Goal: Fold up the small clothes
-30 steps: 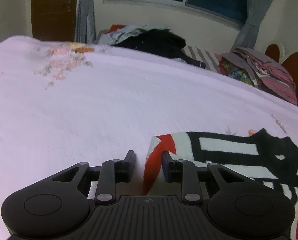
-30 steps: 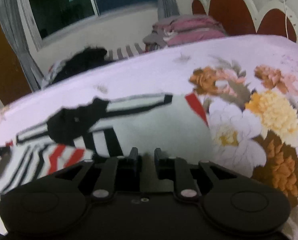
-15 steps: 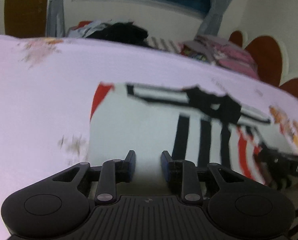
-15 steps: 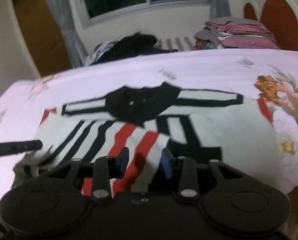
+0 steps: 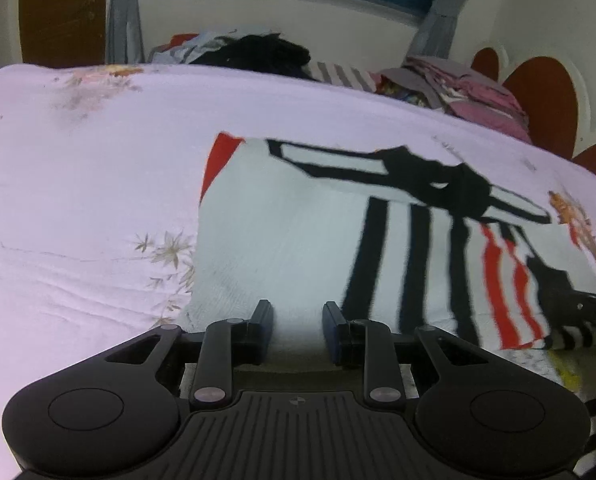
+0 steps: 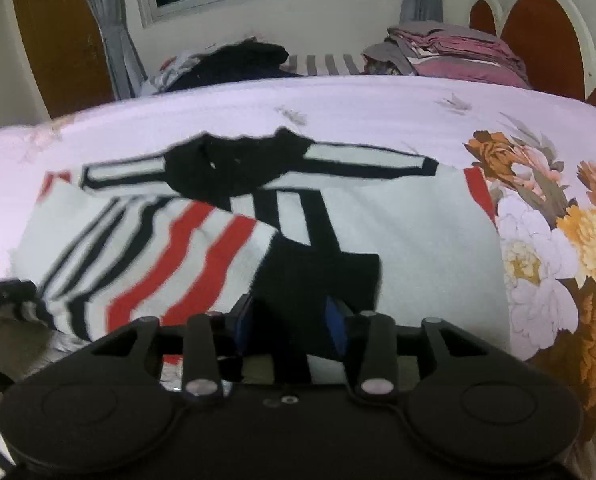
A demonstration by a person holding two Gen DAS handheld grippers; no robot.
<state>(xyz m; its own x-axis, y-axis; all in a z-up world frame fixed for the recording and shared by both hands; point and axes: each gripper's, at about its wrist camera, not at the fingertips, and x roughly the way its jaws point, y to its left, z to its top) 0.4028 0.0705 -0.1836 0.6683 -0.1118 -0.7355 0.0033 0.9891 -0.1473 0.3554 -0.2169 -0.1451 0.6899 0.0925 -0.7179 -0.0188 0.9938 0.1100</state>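
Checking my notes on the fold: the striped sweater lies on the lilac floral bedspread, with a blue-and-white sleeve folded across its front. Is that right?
Not quite: the sleeve folded across the striped sweater is red, black and white, not blue-and-white, as the right wrist view shows. The rest holds: the sweater lies on the lilac floral bedspread.

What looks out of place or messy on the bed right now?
The white knitted sweater with black and red stripes lies half folded: its red-striped sleeve is slung crookedly over the body. Behind the lilac floral bedsheet, dark clothes sit in an untidy heap.
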